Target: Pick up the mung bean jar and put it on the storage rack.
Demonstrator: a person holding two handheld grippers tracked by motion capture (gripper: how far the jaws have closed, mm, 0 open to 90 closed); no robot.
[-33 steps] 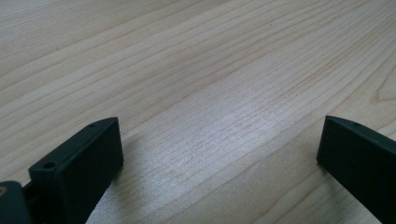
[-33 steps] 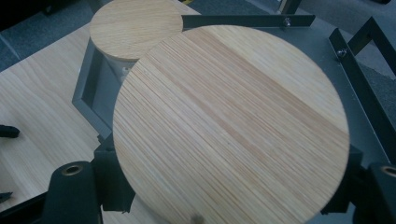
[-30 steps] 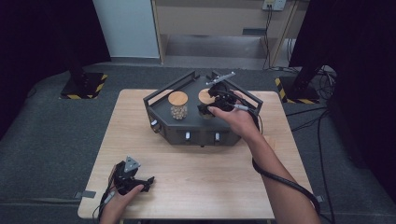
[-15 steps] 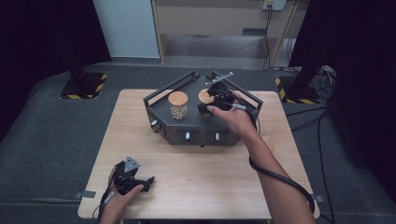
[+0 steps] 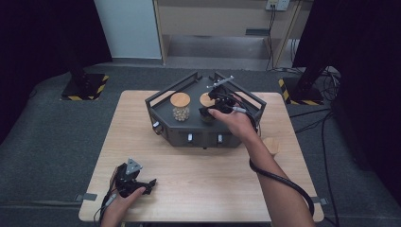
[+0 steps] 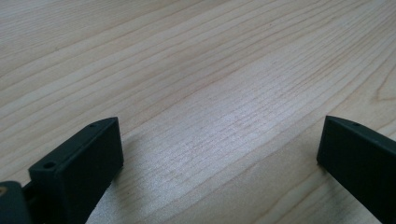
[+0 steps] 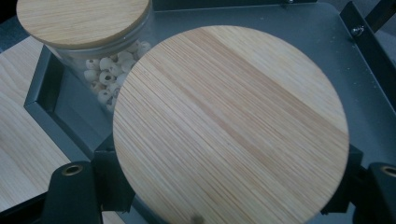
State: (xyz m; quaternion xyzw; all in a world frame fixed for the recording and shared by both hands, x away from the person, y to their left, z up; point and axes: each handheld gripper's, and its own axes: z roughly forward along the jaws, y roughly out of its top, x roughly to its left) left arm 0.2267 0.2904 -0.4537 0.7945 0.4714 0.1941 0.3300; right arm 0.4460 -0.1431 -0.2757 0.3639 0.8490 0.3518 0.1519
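Bead-filled jar (image 5: 180, 107) sits just left on the dark tray (image 5: 203, 135); right gripper (image 5: 211, 107) clamps the wooden lid (image 7: 231, 126), left gripper (image 5: 142, 183) rests wide open.

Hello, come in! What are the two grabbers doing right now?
Left gripper open, empty, low over table. Right gripper jaws either side of jar lid, on dark tray. Nothing blocking.

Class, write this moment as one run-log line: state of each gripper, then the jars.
left gripper: open, on table | right gripper: around right jar's wooden lid | left jar: lidded, in tray

Wooden-lidded jar (image 7: 231, 130) upright in grey tray (image 5: 243, 97), beside bead-filled jar (image 5: 180, 107)
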